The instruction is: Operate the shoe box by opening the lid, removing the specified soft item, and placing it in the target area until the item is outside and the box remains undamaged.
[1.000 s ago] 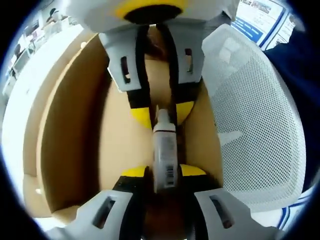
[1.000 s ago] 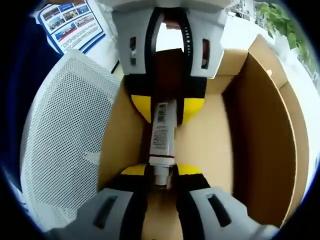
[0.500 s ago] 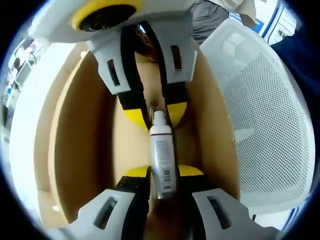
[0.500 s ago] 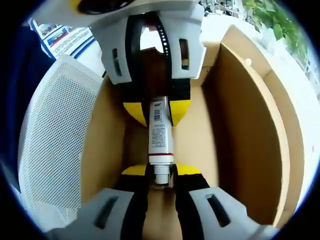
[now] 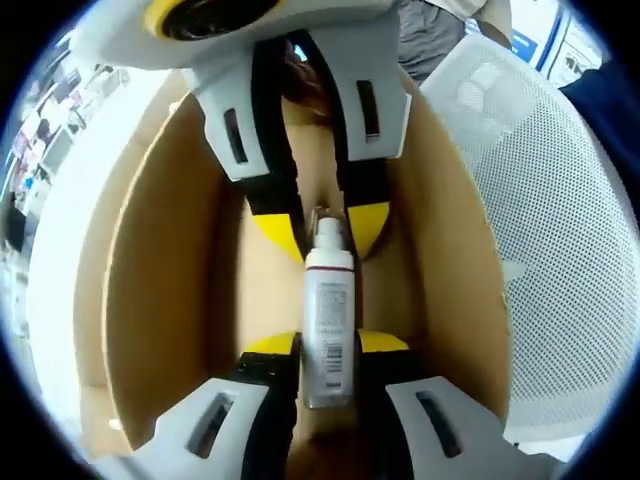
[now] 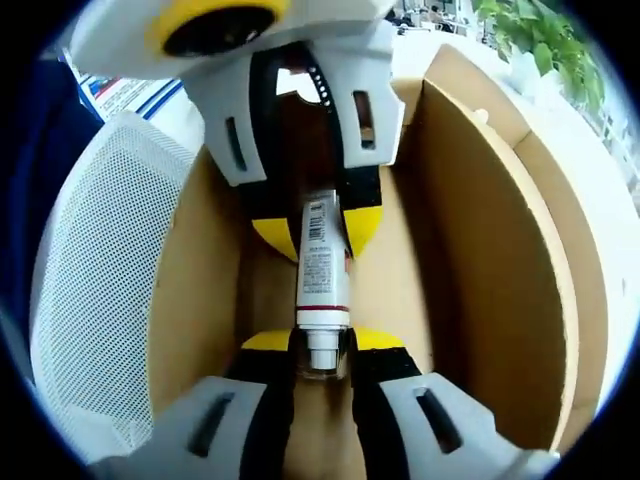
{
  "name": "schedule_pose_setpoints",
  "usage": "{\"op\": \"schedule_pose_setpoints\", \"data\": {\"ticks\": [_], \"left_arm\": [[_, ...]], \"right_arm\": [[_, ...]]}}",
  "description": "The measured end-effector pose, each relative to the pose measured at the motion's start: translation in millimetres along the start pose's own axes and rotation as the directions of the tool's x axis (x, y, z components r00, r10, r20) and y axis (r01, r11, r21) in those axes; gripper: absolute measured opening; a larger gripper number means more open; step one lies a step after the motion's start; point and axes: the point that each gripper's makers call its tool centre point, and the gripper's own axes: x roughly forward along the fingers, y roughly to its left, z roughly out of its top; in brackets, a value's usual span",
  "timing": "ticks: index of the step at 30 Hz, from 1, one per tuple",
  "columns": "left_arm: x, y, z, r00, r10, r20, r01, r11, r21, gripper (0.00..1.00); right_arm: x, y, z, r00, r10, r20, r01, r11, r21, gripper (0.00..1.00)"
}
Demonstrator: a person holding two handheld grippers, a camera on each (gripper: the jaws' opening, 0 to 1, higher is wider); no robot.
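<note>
Claws both clamp your white tube [image 5: 328,325]: left claw [image 5: 327,345] and right claw [image 6: 324,345], inside the open cardboard box [image 6: 480,250].

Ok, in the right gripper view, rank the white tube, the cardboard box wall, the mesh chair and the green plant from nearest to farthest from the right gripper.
1. White tube: its capped end sits between the right gripper.
2. Cardboard box wall: right of the gripper.
3. Mesh chair: outside the box, on the left.
4. Green plant: far, top right.
</note>
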Motion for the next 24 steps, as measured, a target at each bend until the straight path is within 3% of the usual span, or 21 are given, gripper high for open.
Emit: {"op": "schedule_pose_setpoints", "data": {"ticks": [12, 17, 19, 22, 24], "left_arm": [[0.0, 1.3, 1.5, 0.998, -0.012, 0.054, 0.014, 0.999, -0.032, 0.18], [-11.9, 1.2, 8.2, 0.993, -0.03, 0.118, 0.035, 0.998, -0.042, 0.17], [-19.8, -0.6, 16.0, 0.982, -0.046, 0.183, 0.059, 0.996, -0.067, 0.17], [-30.1, -3.6, 16.1, 0.974, -0.066, 0.215, 0.083, 0.994, -0.071, 0.17], [-39.9, -6.7, 28.0, 0.947, -0.09, 0.309, 0.129, 0.986, -0.109, 0.17]], "right_arm": [[-0.6, 0.8, -2.4, 1.0, -0.02, 0.023, 0.02, 1.0, 0.021, 0.19], [-19.6, 6.0, 5.0, 0.995, -0.025, 0.098, 0.021, 0.999, 0.044, 0.23], [-32.2, 7.6, 10.6, 0.987, -0.034, 0.159, 0.022, 0.997, 0.074, 0.24], [-49.2, 10.3, 17.5, 0.972, -0.036, 0.233, 0.01, 0.994, 0.113, 0.23], [-64.0, 12.5, 19.9, 0.96, -0.036, 0.278, -0.003, 0.991, 0.137, 0.21]]}}
